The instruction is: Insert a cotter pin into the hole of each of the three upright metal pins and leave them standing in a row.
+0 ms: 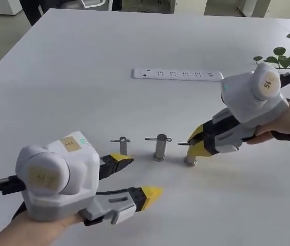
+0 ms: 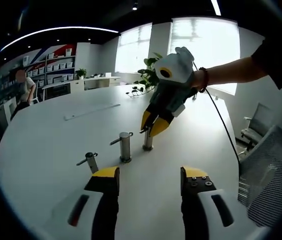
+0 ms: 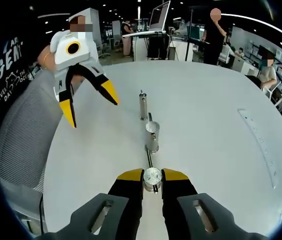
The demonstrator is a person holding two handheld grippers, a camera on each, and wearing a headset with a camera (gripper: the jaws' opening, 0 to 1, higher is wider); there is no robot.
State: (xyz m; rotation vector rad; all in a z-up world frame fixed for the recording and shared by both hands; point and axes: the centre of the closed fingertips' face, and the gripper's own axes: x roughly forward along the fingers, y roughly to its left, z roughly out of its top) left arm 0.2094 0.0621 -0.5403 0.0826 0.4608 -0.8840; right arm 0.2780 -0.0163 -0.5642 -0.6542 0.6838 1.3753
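A: State of left gripper (image 1: 137,177)?
B: Mine, low by the near edge of the tabletop (image 1: 83,77). Jaws spread, holding nothing. I'd say it's parked clear so the row isn't knocked.
A: And right gripper (image 1: 197,143)?
B: Clamped on the right pin (image 1: 190,160) at its head, probably to steady it upright. Its cotter (image 1: 183,144) pokes out sideways through the hole.
A: Others?
B: The middle pin (image 1: 160,148) and left pin (image 1: 123,147) stand in the same row, mid-tabletop, along the near edge, each pinned through. Looks nearly done. A power strip (image 1: 178,74) lies beyond, toward the far edge.
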